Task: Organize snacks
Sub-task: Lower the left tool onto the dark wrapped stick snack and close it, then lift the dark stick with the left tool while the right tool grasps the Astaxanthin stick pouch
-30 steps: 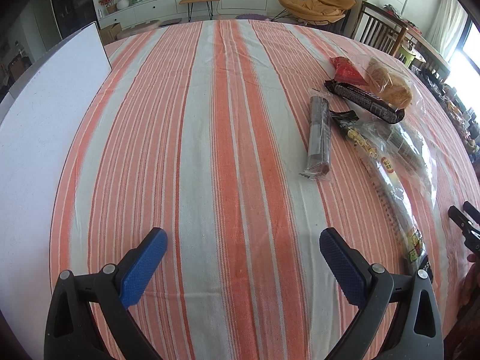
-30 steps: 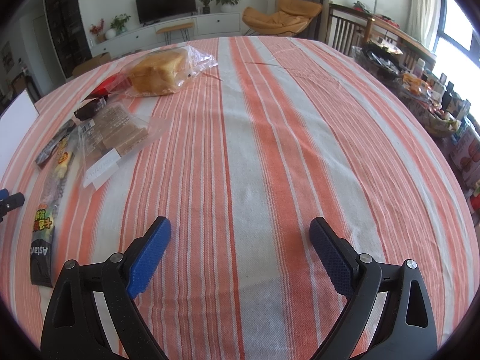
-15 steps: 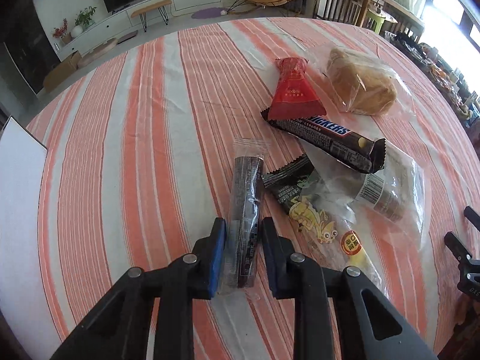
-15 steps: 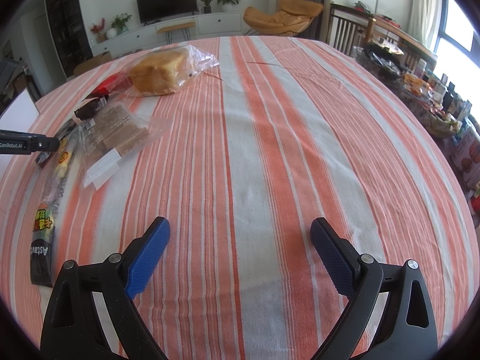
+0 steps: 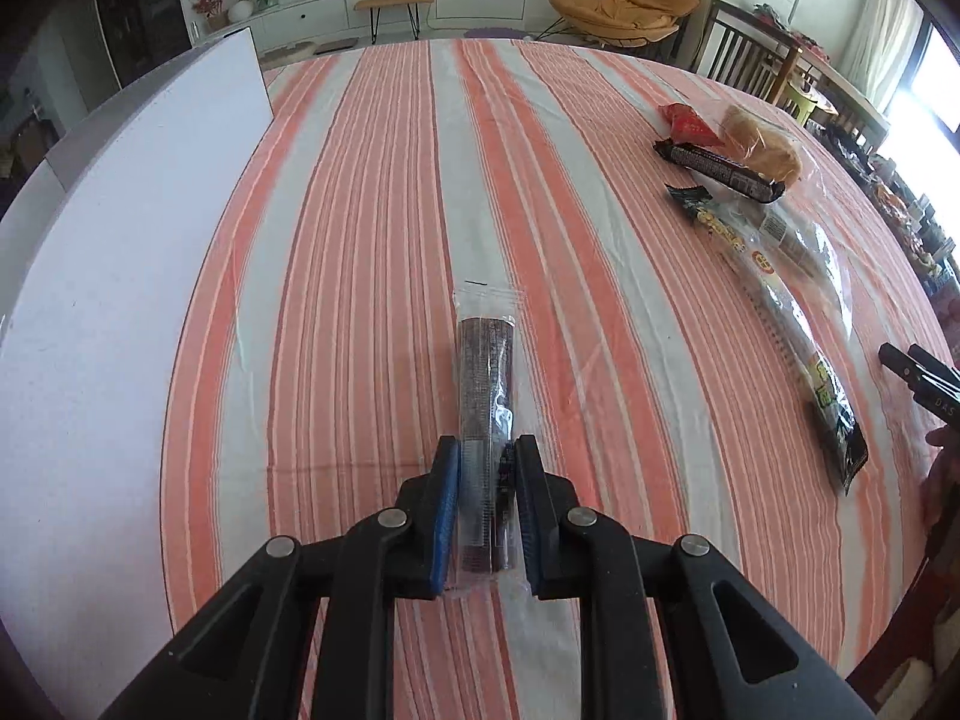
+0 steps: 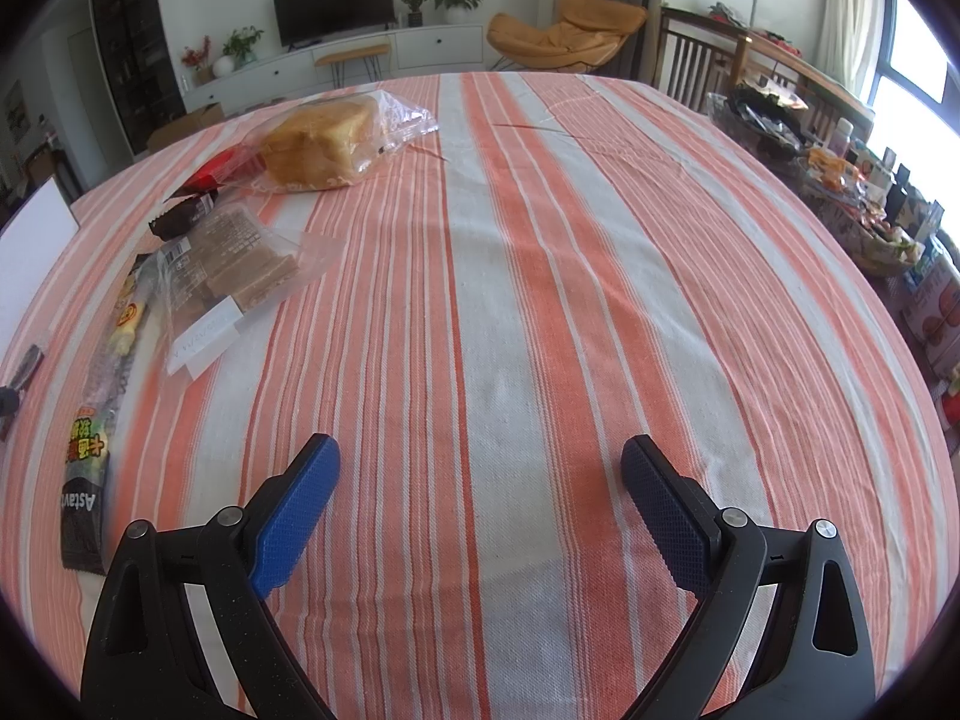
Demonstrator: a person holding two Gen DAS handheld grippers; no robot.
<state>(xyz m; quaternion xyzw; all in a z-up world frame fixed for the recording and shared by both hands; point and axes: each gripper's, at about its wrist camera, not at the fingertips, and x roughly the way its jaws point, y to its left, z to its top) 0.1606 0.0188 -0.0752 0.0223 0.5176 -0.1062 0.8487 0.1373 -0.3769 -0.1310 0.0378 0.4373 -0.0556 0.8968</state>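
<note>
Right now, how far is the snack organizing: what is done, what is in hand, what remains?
Done: nothing looks sorted yet. In hand: the left gripper is shut on the dark snack stick, away from the pile. Left: the bread bag, chocolate bar, red packet, wafer pack and long snack pack. The right gripper is open.

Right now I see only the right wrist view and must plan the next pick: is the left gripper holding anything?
Observer: Yes. The left gripper is shut on a dark bar in clear wrap.
Operator: Which end?
Observer: The near end; the rest points away from the jaws, towards the far side of the table.
Operator: Is it touching other snacks?
Observer: No. The long packet is the nearest, and it lies well apart to the right.
</note>
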